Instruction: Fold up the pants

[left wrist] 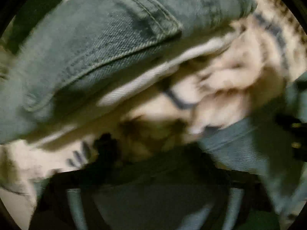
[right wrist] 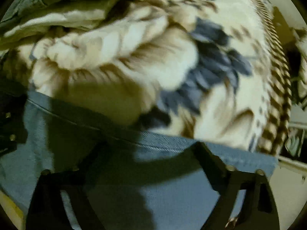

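pants (right wrist: 168,182) | denim spread under right gripper (right wrist: 151,149), hem edge run 9-to-3 o'clock on patterned blanket (right wrist: 220,115) | right jaws wide, denim between | left gripper (left wrist: 153,153) blurred, jaws cannot be told | pocket end (left wrist: 115,38) at 11 o'clock

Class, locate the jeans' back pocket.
In the left wrist view, the back pocket sits upper centre on the lifted jeans, above the patterned blanket.

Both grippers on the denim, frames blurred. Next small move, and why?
Probably carry the held edge of the blue denim pants forward onto the pocket end. Right gripper and left gripper both sit on denim, above the cream floral blanket; grip state unclear.
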The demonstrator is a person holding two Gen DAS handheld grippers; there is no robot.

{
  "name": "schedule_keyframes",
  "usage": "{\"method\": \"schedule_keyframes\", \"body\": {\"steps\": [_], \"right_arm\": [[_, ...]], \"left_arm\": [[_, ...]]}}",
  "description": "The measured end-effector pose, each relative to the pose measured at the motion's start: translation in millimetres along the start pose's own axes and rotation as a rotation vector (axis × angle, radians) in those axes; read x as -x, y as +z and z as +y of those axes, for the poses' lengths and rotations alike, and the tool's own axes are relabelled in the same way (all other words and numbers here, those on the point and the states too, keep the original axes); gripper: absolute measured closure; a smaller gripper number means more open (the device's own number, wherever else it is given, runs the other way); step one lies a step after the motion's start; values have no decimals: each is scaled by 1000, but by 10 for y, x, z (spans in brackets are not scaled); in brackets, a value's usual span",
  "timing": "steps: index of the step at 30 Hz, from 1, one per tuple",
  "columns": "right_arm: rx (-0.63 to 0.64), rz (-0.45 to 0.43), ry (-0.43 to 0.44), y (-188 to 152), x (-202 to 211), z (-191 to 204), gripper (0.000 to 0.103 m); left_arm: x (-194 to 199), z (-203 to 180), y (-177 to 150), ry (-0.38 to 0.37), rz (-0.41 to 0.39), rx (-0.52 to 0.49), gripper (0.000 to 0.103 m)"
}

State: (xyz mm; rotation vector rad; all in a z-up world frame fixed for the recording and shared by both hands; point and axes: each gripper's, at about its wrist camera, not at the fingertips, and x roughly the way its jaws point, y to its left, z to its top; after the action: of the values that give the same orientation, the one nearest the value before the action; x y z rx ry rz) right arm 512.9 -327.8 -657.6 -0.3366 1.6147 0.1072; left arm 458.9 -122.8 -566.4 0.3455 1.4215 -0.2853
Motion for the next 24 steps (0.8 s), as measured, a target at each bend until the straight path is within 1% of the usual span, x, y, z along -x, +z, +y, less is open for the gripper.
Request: {"method": "schedule_keyframes", "body": {"steps": [1,2,3,4,5,7,9,10,14,15,17,18,19,20,21,22,23,24], "right_arm": [[9,-4,14,13,15,-1,37],[23,-13,20,11,37,16,53],[35,-24,9,0,63,38,73],[45,-36,-18,-23,84,61,82],[53,-46,-31,-56,104,74,88],[50,-67,-41,-132,149,62,91],[20,-88,-21,-230,243,46,93],[-1,-104,-6,-289,306,-6,93],[-54,-141,38,-486,508,-172,94],[-64,-147,46,-476,620,-182,94],[-79,-157,69,-598,709,-240,94],[-81,-161,76,-646,737,-237,94],[-76,-160,84,-714,761,-242,94],[-71,-156,87,-777,790,-141,94],[-64,-149,93,-841,804,-78,94],[-59,-145,92,-863,838,45,94],[-54,-136,92,-890,817,84,94],[-50,-131,90,-912,803,135,94]], "left_arm": [[26,-2,-18,-8,-5,-10,80],[71,-17,-42,20,-17,-40,92],[95,-18,-58,40,-21,-60,99],[142,25,-92,26,-23,-51,100],[197,74,-123,11,-30,-37,100],[342,179,-183,-12,-44,-23,101],[536,327,-236,-48,-67,20,101],[653,414,-271,-59,-84,38,102],[1019,648,-468,-111,-110,104,103],[1089,677,-488,-119,-112,113,103],[1228,776,-668,-141,-124,142,103],[1231,751,-774,-149,-129,149,103],[1229,781,-834,-175,-122,155,103],[1266,776,-862,-198,-122,164,103],[1311,838,-951,-219,-140,168,102],[1255,813,-898,-213,-141,162,102],[1206,827,-876,-213,-121,162,100],[1140,830,-837,-233,-100,164,92]]}}
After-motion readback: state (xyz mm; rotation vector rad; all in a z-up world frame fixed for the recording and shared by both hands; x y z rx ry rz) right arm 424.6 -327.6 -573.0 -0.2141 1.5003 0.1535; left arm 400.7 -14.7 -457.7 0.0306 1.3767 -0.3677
